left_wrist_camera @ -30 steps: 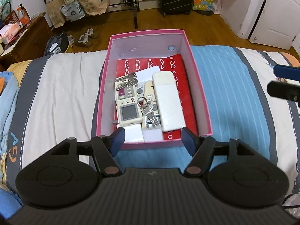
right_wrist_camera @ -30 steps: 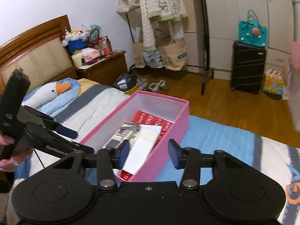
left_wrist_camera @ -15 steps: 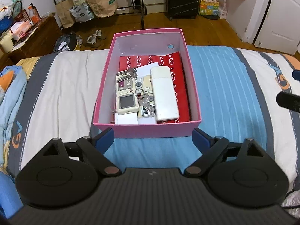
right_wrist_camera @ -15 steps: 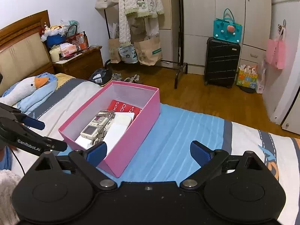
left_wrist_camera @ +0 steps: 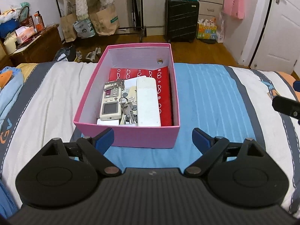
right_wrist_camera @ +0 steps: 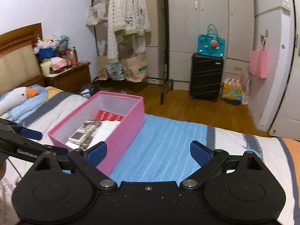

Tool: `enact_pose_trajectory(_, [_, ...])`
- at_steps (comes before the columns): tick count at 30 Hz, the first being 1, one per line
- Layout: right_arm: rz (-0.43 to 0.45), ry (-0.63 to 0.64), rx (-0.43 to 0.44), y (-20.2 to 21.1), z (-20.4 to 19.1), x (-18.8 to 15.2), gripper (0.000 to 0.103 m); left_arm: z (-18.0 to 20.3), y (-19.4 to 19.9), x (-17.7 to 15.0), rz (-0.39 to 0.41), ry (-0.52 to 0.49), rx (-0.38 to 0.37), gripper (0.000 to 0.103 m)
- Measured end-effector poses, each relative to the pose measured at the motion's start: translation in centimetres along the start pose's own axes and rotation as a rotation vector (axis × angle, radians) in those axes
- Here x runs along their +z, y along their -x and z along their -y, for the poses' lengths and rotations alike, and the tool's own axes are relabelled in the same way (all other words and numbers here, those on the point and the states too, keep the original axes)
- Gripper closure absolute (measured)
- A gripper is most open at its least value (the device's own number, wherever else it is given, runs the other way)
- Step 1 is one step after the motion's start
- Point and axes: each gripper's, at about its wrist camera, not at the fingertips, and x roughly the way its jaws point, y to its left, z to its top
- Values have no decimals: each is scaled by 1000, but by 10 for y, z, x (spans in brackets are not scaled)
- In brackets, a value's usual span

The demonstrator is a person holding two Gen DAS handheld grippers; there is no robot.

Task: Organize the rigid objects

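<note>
Pink box [left_wrist_camera: 131, 136] sits centre frame on striped bedspread [left_wrist_camera: 206, 97], holding white remote [left_wrist_camera: 147, 103], grey-screen remote [left_wrist_camera: 110, 103], key bunch [left_wrist_camera: 127, 108], red booklet [left_wrist_camera: 165, 78]. Left gripper [left_wrist_camera: 152, 136] at lower frame, jaws wide apart, empty, just short of box's near wall. Right gripper [right_wrist_camera: 148, 151] likewise spread, empty, box at its left.
</note>
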Motion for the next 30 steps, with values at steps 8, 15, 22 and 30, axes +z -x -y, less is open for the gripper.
enact_pose_trajectory(8, [-5,-8,-48,-6,-7,-16,6,-1,-7,-14,41,-7,49,13])
enact_pose_trajectory(15, [-6,-43,-133,-3,-8,-19,3,2,-9,-22,69,-20,65,11])
enact_pose_trajectory(22, [-17,-49,-149,-3,-10,-22,2,0,-12,-25,77,-16,88,10])
enact_pose_trajectory(30, [46,-46,-192,2,-14,-26,2,-10,-17,-27,103,15,108,6])
